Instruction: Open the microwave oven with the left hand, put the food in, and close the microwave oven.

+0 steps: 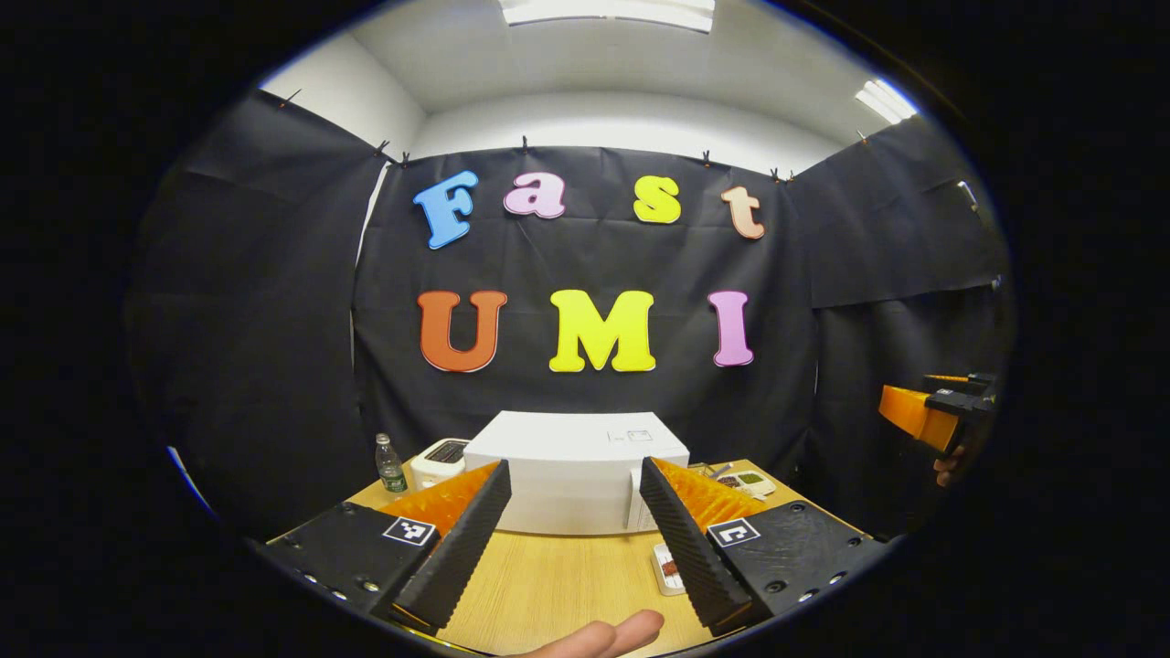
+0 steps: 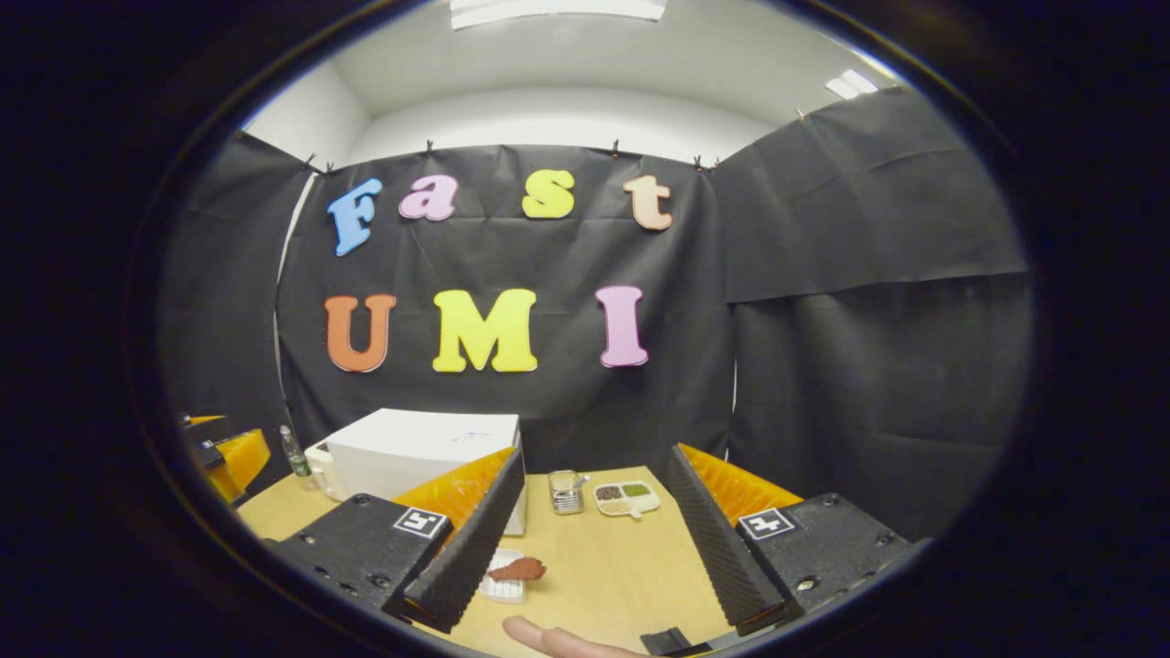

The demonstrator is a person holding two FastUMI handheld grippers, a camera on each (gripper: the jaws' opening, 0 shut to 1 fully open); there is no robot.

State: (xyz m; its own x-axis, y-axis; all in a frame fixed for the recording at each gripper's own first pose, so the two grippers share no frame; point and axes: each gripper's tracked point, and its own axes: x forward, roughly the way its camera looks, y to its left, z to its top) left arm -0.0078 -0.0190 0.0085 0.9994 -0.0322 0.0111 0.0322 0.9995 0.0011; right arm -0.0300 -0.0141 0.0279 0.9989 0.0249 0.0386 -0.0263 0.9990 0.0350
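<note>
The white microwave (image 1: 576, 475) stands at the back of the wooden table (image 1: 548, 585) with its door shut. My left gripper (image 1: 574, 473) is open and held in the air in front of it, well short of the door. The food, a brown piece on a small white tray (image 2: 516, 574), lies on the table in front of the microwave's (image 2: 425, 457) right side. The same tray (image 1: 667, 568) peeks out beside my left gripper's right finger. My right gripper (image 2: 596, 457) is open, raised above the table to the right of the food. It (image 1: 923, 416) also appears far right in the left gripper view.
A water bottle (image 1: 390, 464) and a white toaster (image 1: 439, 461) stand left of the microwave. A metal container (image 2: 567, 492) and a divided dish (image 2: 626, 498) sit at the back right. A person's fingertip (image 1: 603, 635) pokes in at the front edge.
</note>
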